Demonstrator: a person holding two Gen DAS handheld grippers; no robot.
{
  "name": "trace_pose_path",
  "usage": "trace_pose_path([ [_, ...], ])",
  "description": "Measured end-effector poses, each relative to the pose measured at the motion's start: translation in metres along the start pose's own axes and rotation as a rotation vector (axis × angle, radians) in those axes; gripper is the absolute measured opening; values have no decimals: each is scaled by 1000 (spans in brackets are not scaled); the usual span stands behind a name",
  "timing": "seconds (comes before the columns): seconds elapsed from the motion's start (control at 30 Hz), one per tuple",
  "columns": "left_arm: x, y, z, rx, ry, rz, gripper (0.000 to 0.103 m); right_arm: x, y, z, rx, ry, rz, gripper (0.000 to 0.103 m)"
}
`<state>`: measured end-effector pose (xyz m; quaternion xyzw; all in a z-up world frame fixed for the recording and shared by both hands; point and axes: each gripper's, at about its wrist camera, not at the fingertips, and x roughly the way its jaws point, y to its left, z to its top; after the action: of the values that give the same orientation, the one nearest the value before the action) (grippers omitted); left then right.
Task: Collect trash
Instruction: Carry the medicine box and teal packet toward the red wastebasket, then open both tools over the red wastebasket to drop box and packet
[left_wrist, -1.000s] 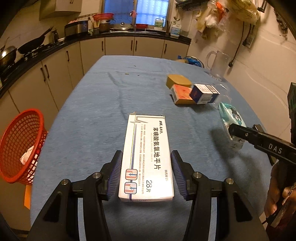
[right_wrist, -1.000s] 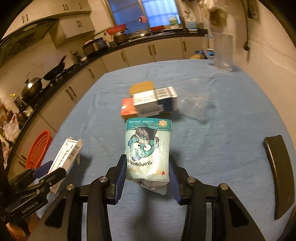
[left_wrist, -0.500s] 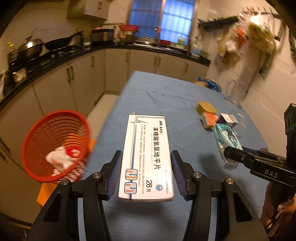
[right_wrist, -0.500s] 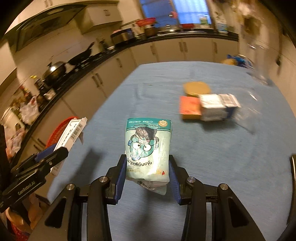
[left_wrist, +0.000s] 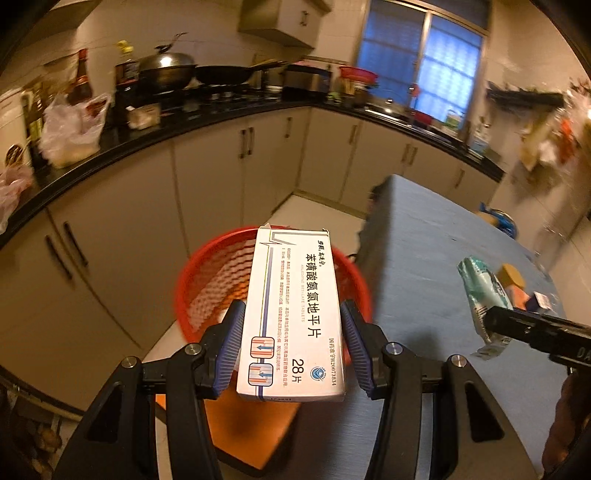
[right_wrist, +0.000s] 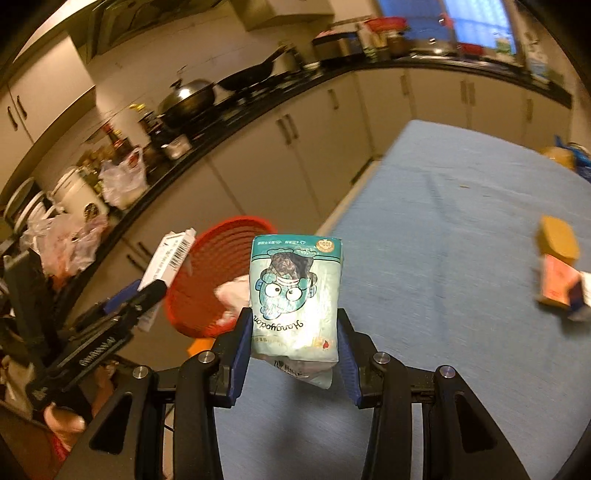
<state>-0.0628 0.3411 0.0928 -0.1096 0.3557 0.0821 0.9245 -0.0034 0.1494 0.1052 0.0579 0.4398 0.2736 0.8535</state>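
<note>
- Two grippers are seen, each clamped on one piece of trash and held off the table.
- At the lower centre of the left wrist view, the left gripper (left_wrist: 291, 349) is closed on a white medicine box (left_wrist: 291, 317), which is pinched by its long sides between the blue pads (left_wrist: 233, 349).
- Behind that box, at the centre of the frame, a red basket (left_wrist: 210, 280) is seen on the floor beside the blue-clothed table (left_wrist: 424, 258).
- At the lower centre of the right wrist view, the right gripper (right_wrist: 293, 354) is closed on a teal snack packet (right_wrist: 295, 295) printed with a cartoon face; its crumpled bottom hangs below the pads.
- To the left of the packet in that view, the basket is shown with white crumpled waste (right_wrist: 232, 295) inside.
- At the right edge of the right wrist view, a yellow lid (right_wrist: 557, 240) and an orange box (right_wrist: 554, 288) are left lying on the table, touching each other.
- Along the upper left of both views, a dark counter (left_wrist: 147, 136) loaded with pans is visible.
</note>
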Motion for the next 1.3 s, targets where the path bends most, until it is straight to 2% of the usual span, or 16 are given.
trace_pose_path([
  [0.37, 36, 38, 4, -42, 65, 33, 52, 75, 41, 35, 21, 86, 121, 46],
  [0.6, 53, 42, 4, -42, 87, 34, 52, 110, 44, 46, 58, 123, 130, 49],
  [1.0, 60, 41, 4, -56, 90, 29, 52, 130, 38, 50, 86, 146, 123, 55],
  [1.3, 55, 42, 6, -72, 86, 18, 52, 120, 34, 50, 95, 128, 135, 57],
])
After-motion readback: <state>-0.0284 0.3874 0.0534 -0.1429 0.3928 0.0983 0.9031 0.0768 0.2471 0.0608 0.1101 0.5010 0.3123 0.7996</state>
